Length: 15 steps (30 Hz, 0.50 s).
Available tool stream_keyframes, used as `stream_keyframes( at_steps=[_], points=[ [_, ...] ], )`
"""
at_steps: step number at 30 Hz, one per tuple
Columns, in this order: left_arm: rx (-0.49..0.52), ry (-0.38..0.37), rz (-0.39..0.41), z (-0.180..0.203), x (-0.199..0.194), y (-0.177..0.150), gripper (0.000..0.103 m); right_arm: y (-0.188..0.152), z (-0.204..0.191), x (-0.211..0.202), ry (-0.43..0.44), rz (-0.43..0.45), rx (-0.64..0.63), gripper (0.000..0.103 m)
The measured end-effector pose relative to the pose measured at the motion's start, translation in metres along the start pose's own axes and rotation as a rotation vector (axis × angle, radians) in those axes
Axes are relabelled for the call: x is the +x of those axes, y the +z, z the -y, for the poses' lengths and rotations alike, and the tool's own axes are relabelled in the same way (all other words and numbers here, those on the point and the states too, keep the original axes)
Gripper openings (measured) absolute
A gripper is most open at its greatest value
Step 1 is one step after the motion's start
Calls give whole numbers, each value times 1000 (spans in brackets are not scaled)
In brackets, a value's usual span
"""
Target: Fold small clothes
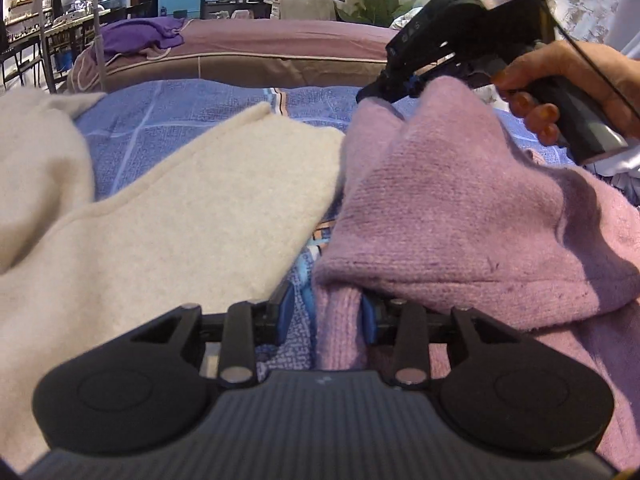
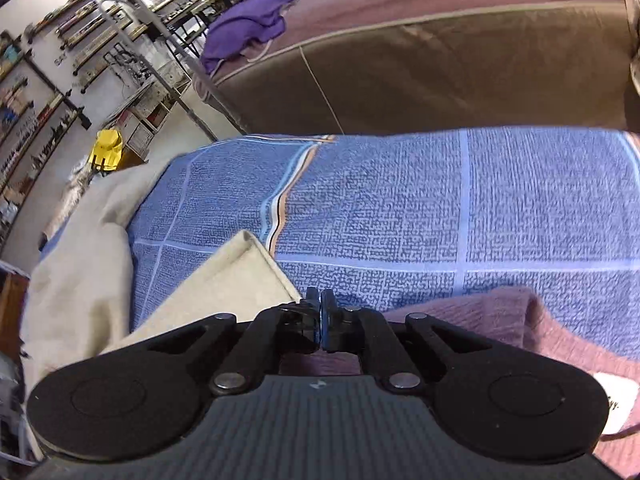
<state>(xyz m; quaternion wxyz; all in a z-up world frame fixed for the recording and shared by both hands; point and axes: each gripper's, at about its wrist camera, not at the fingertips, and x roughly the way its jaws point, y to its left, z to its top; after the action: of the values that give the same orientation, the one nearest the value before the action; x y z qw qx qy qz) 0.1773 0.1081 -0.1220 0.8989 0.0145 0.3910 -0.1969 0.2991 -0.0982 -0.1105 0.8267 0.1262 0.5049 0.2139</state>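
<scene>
**Both claws on the pink knit**

I see no container near either claw, only loose clothes on a blue checked cover (image 2: 400, 208) spread over the work surface.

My left claw (image 1: 326, 314) stands partly open, blue pads on either side of a bunched ridge of the pink sweater (image 1: 460, 216). The right pad lies against the knit; the left pad has a strip of blue cover showing beside it, so I cannot tell whether the fold is truly pinched. The bulk of the sweater heaps up ahead and to the right of this claw. Ahead and to its left lies a cream garment (image 1: 192, 208), flat, its far corner reaching toward the sweater without quite meeting it.

My right claw (image 2: 321, 320) has its pads drawn almost together, only a thin slit between them. From the left wrist camera I see this same claw (image 1: 384, 94) at the far peak of the sweater, the knit pulled up into a point at its tip, so it has hold of the pink fabric there. A hand (image 1: 576, 84) grips its handle. From its own camera the sweater lies under and to the right of the claw, with the corner of the cream garment just to its left.

Beyond the cover stands a brown sofa (image 2: 440, 68) with a purple cloth (image 2: 248, 28) on it.
</scene>
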Motion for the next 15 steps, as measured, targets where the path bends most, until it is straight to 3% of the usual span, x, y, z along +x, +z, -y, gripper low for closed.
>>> stream_keyframes(
  at_steps=[2,4,6,8,9,10,11,13,14,15],
  points=[
    [38,16,8,4,-1,0,41,-6,-6,-19,78,22,-19,45],
    [66,38,14,12,-4,-1,41,-9,-7,-40,53,27,-16,92],
    [108,58,43,25,-11,0,40,-9,-5,-52,17,26,-16,103],
    [159,79,69,37,-18,-1,40,-5,-2,-37,51,-91,4,91],
    [190,89,78,41,-21,-1,40,-8,-2,-29,89,-143,10,78],
    [208,94,79,44,-24,-2,40,-12,-3,-24,124,-169,18,50],
    [211,93,76,44,-25,-2,40,-14,-4,-20,147,-182,28,28],
    [192,86,64,41,-27,-3,42,-14,-15,-16,154,-178,-34,13],
    [180,83,59,39,-29,-5,42,-9,-23,-18,144,-130,-83,0],
    [172,83,57,37,-31,-6,43,-3,-27,-20,148,-65,-102,0]
  ],
)
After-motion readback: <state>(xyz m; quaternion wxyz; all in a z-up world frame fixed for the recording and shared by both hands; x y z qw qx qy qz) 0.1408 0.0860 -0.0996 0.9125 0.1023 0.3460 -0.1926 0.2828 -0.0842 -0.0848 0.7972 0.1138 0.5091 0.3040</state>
